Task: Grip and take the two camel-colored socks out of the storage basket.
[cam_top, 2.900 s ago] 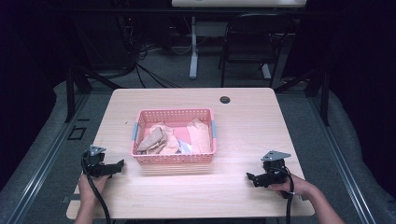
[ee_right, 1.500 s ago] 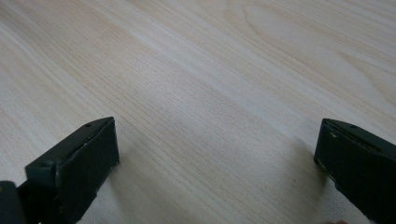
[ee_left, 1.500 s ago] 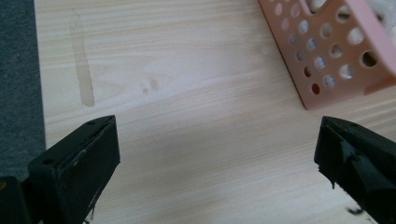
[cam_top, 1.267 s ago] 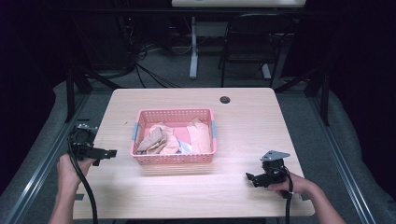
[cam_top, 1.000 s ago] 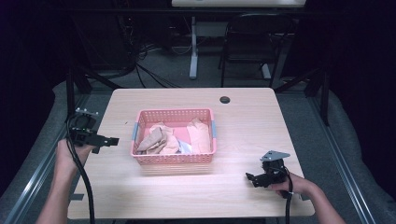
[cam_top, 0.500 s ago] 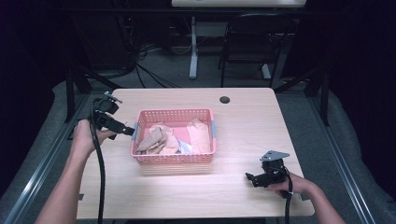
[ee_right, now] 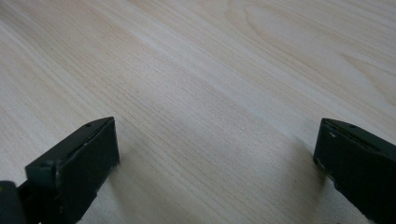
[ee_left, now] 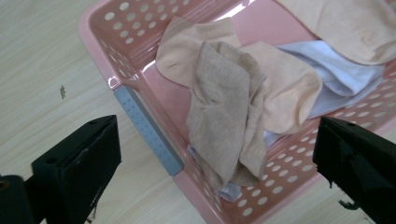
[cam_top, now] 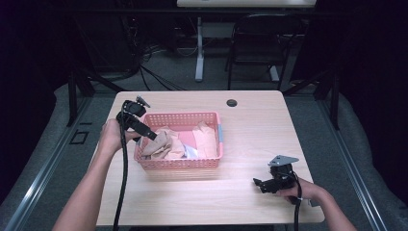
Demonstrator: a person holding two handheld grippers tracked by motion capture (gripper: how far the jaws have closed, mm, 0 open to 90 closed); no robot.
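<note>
Two grippers, jaws spread, empty: left gripper (cam_top: 144, 130) over basket (cam_top: 179, 163) left rim; best drop squarely onto tan sock (ee_left: 229, 112); right gripper (cam_top: 269, 183) rests near-right on tabletop (cam_top: 260, 130).

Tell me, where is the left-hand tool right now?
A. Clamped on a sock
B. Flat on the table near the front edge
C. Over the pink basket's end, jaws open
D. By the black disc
C: the left gripper hangs above the pink basket end, jaws apart, nothing between them.
</note>
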